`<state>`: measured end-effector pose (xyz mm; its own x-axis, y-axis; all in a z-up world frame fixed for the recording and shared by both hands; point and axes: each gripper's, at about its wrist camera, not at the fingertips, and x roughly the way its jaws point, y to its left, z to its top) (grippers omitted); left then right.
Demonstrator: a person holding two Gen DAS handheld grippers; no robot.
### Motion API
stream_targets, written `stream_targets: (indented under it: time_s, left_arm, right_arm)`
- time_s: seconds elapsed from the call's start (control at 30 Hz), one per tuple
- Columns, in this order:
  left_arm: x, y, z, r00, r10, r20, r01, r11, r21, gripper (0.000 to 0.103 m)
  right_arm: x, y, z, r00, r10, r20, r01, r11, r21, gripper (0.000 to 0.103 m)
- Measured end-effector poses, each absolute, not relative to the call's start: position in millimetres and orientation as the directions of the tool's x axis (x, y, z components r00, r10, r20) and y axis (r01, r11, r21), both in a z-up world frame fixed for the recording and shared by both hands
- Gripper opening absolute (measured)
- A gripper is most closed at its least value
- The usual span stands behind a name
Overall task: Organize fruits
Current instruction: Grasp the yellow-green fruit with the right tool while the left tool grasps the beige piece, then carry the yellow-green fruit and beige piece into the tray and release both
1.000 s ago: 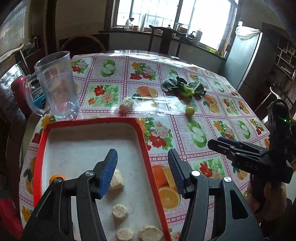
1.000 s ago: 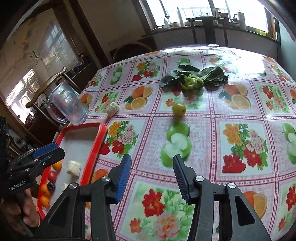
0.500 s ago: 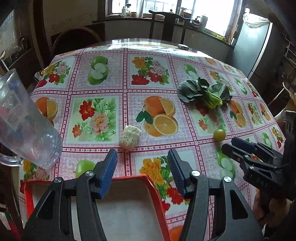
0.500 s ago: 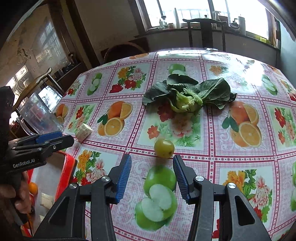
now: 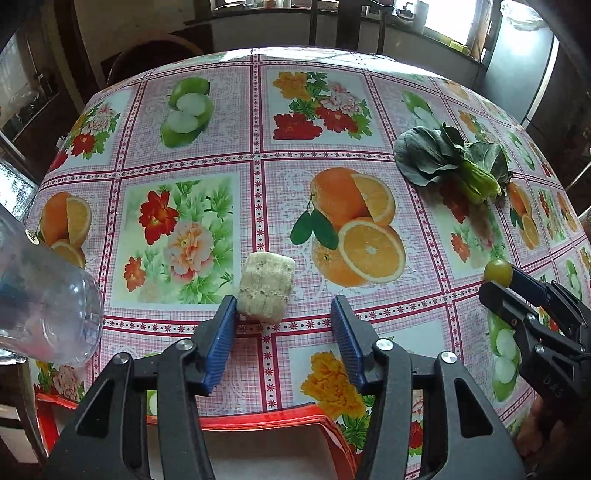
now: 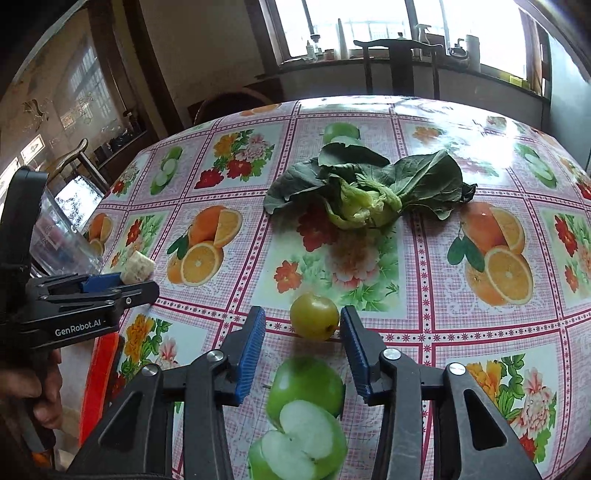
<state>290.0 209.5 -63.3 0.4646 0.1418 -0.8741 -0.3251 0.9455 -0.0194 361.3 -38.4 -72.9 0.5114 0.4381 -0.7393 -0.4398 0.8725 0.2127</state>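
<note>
Pretty dim room overall, with most of the light pouring in from the big window (image 6: pixel 388 26) at the back, its sill (image 6: pixel 369 61) cluttered with bottles and a kettle. A dark wooden chair (image 6: pixel 400 66) stands at the far side of the round bench (image 6: pixel 480 122), whose glossy flower-and-fruit oilcloth catches the glare. Left wall has a dark cabinet (image 6: pixel 74 107) with reflective glass, and a grey fridge (image 5: pixel 517 62) stands to the right.
</note>
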Motion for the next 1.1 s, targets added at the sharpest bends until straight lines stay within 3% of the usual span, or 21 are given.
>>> stream_targets:
  time_s: [0.07,0.33,0.63,0.77,0.83,0.87,0.9,0.97,1.1]
  left_arm:
    - [287,211,-61,0.467,0.114,-0.877,-0.32,0.946,-0.047,0.023]
    - [253,199,-35,0.549,0.061,-0.834,-0.277,0.954,-0.113,0.021]
    - [220,174,-14,0.615,0.035,-0.788,-0.251,0.956,-0.153,0.007]
    - [220,167,-15,0.603,0.047,-0.796,-0.256,0.957,-0.137,0.007]
    - [224,166,-18,0.591,0.061,-0.804,-0.266,0.956,-0.123,0.011]
    - [227,166,-20,0.58,0.079,-0.81,-0.279,0.954,-0.107,0.024]
    - [231,166,-22,0.569,0.104,-0.816,-0.294,0.952,-0.083,0.045]
    - [238,168,-27,0.551,0.141,-0.822,-0.319,0.946,-0.052,0.069]
    - [252,163,-38,0.526,0.164,-0.834,-0.299,0.954,-0.002,0.07]
  right_arm:
    - [363,-43,-73,0.509,0.445,-0.737,-0.428,0.874,0.231,0.025]
    - [333,-66,-61,0.512,0.461,-0.725,-0.421,0.87,0.256,0.025]
    - [278,-86,-36,0.495,0.509,-0.704,-0.472,0.838,0.274,0.025]
    - [257,-90,-26,0.491,0.529,-0.692,-0.495,0.823,0.278,0.024]
    - [245,-92,-21,0.485,0.546,-0.683,-0.51,0.811,0.286,0.025]
    - [239,-92,-20,0.481,0.554,-0.679,-0.518,0.805,0.29,0.025]
    - [234,-92,-18,0.476,0.56,-0.678,-0.524,0.8,0.292,0.025]
    - [224,-91,-18,0.461,0.57,-0.68,-0.539,0.789,0.296,0.025]
    - [214,-92,-23,0.444,0.572,-0.69,-0.543,0.784,0.301,0.025]
